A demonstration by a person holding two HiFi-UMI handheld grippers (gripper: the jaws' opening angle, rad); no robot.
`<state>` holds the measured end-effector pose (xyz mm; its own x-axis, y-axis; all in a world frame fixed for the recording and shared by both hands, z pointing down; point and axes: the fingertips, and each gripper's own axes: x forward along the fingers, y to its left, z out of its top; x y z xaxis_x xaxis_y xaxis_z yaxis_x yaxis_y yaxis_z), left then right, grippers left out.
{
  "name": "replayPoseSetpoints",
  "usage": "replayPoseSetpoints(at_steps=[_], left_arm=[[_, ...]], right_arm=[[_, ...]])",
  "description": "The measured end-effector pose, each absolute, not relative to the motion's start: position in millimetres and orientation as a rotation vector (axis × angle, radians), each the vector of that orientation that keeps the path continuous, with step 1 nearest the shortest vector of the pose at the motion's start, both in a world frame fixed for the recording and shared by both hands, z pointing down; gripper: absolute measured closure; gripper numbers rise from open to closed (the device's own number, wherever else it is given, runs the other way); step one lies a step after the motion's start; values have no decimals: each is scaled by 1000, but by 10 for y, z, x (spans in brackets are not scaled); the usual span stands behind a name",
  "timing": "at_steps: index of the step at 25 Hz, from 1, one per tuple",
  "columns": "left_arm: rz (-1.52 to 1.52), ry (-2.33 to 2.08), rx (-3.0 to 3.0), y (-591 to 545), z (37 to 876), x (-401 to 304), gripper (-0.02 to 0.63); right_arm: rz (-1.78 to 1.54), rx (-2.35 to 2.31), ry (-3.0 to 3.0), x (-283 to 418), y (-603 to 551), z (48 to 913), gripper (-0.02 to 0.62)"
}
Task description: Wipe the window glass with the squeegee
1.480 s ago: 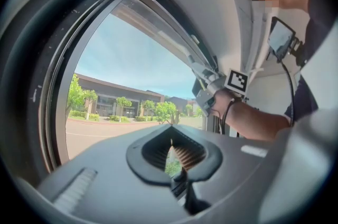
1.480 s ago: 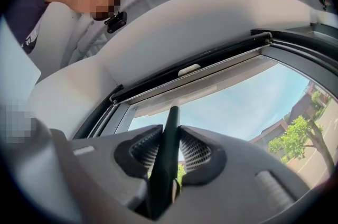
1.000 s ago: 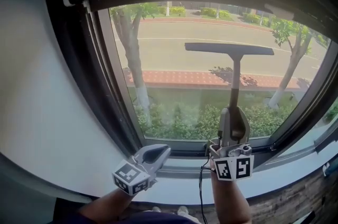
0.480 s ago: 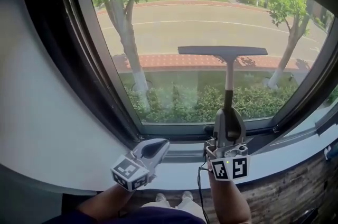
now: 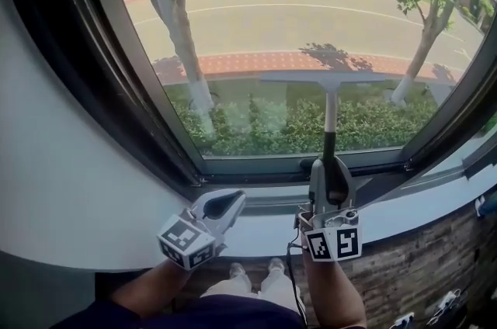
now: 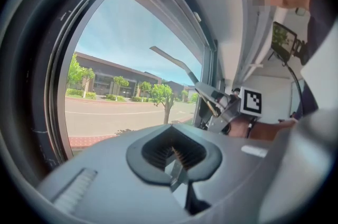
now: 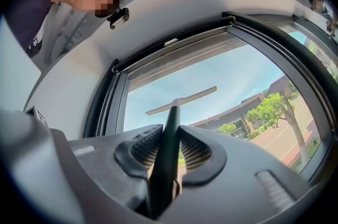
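Note:
The squeegee has a long pale blade (image 5: 326,77) lying flat on the window glass (image 5: 272,17), level with the hedge tops outside, and a dark handle (image 5: 329,135) running down from it. My right gripper (image 5: 329,174) is shut on the bottom of that handle, just above the sill. In the right gripper view the handle (image 7: 167,154) stands between the jaws of the right gripper (image 7: 170,150), with the blade (image 7: 182,101) against the sky. My left gripper (image 5: 230,203) hovers over the sill at lower left, shut and empty. In its own view the left gripper (image 6: 173,151) looks towards the squeegee (image 6: 174,62).
A dark window frame (image 5: 116,95) surrounds the glass, with a white wall (image 5: 46,164) to the left and a white sill (image 5: 256,236) under it. At the lower right is a wooden surface (image 5: 423,273). A cable (image 5: 293,277) hangs from the right gripper.
The squeegee blade has slid down the glass, from road level to the hedge tops. The right gripper came down with it. The left gripper has hardly moved.

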<state>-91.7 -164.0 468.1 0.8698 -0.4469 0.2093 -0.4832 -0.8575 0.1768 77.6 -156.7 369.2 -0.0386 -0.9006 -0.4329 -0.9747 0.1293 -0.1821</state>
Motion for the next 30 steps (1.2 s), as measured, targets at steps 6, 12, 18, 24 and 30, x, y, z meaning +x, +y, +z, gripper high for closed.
replayPoseSetpoints(at_steps=[6, 12, 18, 24, 30], left_arm=[[261, -656, 2796, -1561, 4814, -852, 603], [288, -620, 2763, -1466, 5053, -834, 603], [317, -587, 2740, -1439, 5190, -812, 603], [370, -567, 2677, -1377, 5384, -829, 603], [408, -577, 2646, -1342, 5628, -871, 603]], right_arm=[[149, -1847, 1986, 772, -1507, 4039, 492], [61, -1887, 1987, 758, -1404, 4339, 493], [-24, -1918, 1998, 703, -1365, 4722, 492], [-112, -1954, 2019, 670, -1310, 5114, 492], [-225, -1985, 2033, 680, -1271, 5540, 492]])
